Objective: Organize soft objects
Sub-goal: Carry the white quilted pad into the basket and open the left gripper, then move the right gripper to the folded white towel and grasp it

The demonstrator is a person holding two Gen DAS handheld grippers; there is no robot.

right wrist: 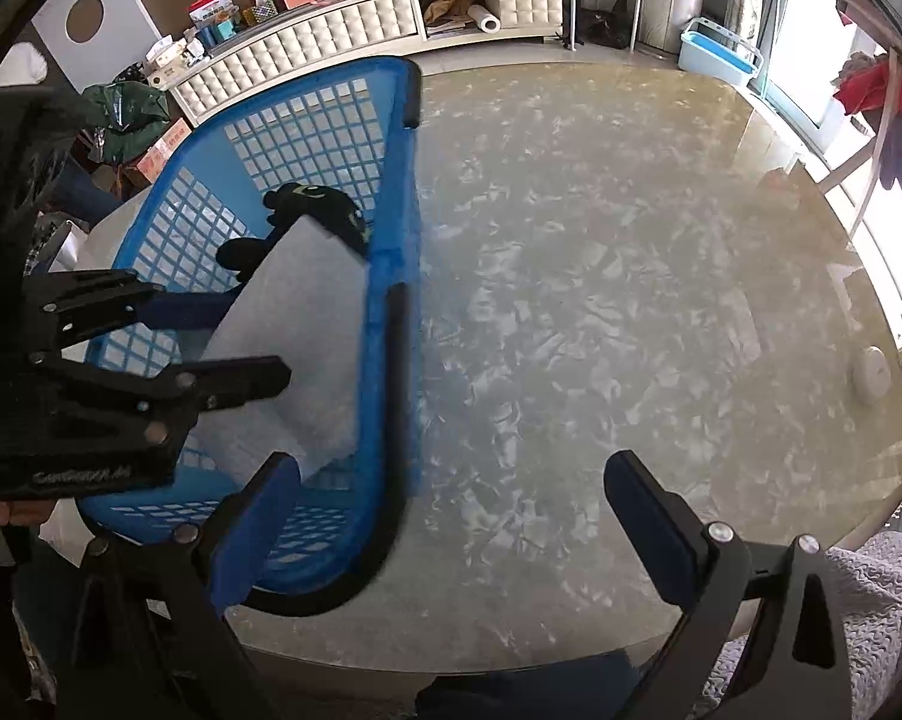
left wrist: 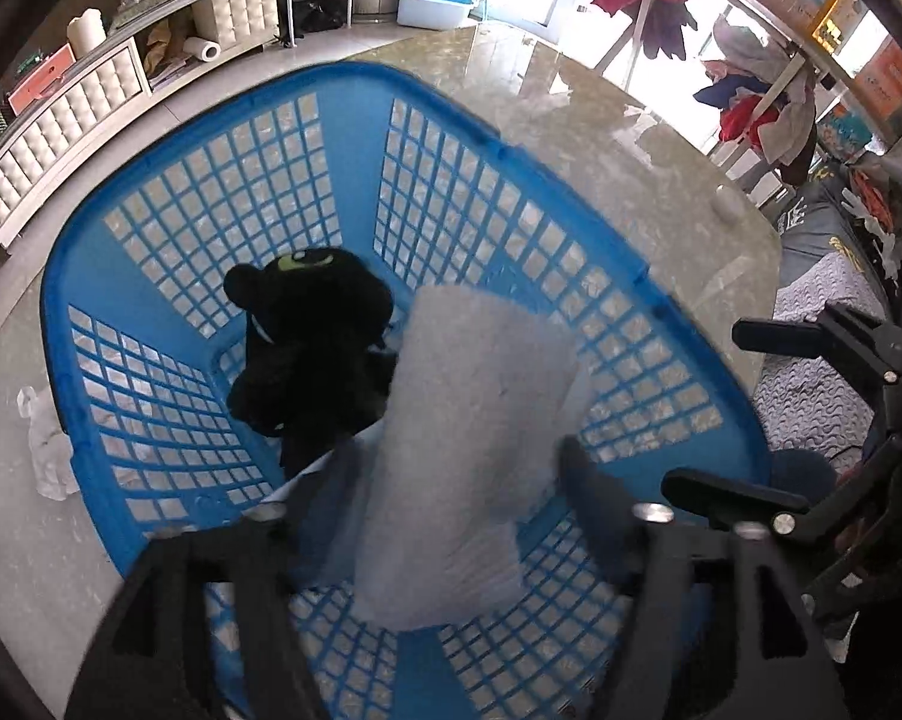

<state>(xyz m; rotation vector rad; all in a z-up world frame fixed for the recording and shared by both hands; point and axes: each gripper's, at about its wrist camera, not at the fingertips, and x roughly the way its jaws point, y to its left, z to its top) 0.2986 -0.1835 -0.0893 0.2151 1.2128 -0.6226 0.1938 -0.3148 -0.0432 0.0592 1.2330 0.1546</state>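
Two grippers hang over a round marble table that fills most of the right wrist view, its polished top bare on the right side apart from a small white puck near the far edge.

On the table's left part sits a blue basket with gridded walls and a dark trim along its near rim. Inside it, a white pillow stands tilted, leaning from the basket floor up toward the wall nearest the right gripper; its outline is blurred in the left wrist view, so whether it has settled cannot be told. Behind the pillow, deeper in the basket, lies a black plush toy with a pale green eye, partly covered by the pillow's upper corner in the right wrist view.

The left gripper points down into the basket, jaws spread wide on either side of the pillow; the blue pads stand clear of the fabric rather than pressing it, so nothing is clamped. From the right wrist view the same tool shows at the left edge, fingers apart beside the pillow.

The right gripper hovers over the table's near edge, jaws wide and empty, one finger in front of the basket's corner, the other over bare marble.

A crumpled white bag lies on the table just outside the basket.
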